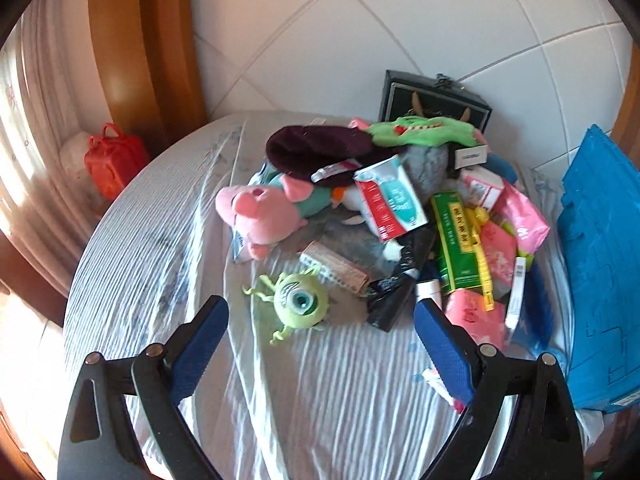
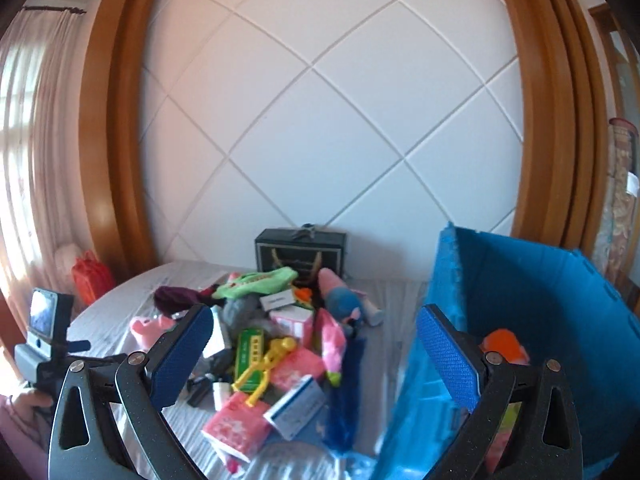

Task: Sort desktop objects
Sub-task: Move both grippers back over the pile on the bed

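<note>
I'm in a home bedroom: bed w/ blue-white striped sheet (image 1: 320, 392), white diamond-padded headboard wall (image 2: 320, 120) in curved orange-brown wood frame (image 2: 116, 140), sheer pale curtains (image 2: 24, 120) at sunlit window, plush toys incl. pink pig plush (image 1: 260, 212).

Your heap buries a lot: the grey furry plush (image 1: 426, 164) shows only a patch between the red-and-teal carton (image 1: 390, 200) and the green crocodile-like soft toy (image 1: 424, 130), so you cannot tell what animal it is. The black gift box with a gold frame (image 1: 434, 100) is covered along its lower half. Print on the green-and-yellow box (image 1: 454, 240) is too small to read. The blue corrugated plastic bin (image 2: 540, 292) runs off the right wrist picture's bottom edge, and the orange thing inside it (image 2: 504, 344) is blurred (half behind your right finger pad). Your hand (image 2: 28, 400) is cut by the left border.
</note>
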`<state>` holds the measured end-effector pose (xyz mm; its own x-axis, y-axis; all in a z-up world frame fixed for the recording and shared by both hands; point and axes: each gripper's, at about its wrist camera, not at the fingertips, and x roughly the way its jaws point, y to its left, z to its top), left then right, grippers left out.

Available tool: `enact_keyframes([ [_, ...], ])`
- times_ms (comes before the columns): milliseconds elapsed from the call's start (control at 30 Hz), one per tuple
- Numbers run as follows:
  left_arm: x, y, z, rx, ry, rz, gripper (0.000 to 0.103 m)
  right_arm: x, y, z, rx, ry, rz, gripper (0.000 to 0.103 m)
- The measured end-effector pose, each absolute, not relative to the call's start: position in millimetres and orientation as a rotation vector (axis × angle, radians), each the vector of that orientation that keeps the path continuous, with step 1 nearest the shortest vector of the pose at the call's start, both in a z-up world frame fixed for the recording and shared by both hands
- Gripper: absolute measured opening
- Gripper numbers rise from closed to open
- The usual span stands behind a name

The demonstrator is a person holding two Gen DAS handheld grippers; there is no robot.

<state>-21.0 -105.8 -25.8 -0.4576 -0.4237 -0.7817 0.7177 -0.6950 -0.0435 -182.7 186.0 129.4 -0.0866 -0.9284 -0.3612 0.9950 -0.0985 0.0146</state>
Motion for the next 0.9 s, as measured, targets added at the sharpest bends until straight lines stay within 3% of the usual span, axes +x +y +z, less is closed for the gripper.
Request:
enact_keyframes([
  [233,-15.6,-153.3,-84.7,1.127,0.559,-2.137,0.095,-130.8,139.9,60.2,0.505,0.337,-1.536,0.103],
  [500,-54.7,-173.6,-140.7,1.237,0.482,-2.176,0.095,-126.4,112.1,-36.8,0.767,0.487,-1.567,0.103],
  [700,-83.2,-185.5,-178.1,1.31,0.442,-2.165,0.095,-123.8,92.1,-68.2,0.881,0.521,-1.541,0.103],
  [833,-89.0,-191.0,-201.3,1.389,0.51,-2.152,0.095,-107.2,76.2,-74.5,0.884,0.585,-1.5,0.103],
  [900,-89.5,-189.9,-205.9,1.397,0.485,-2.151,0.091,-95.0,63.4,-77.0,0.876,0.598,-1.448,0.103],
])
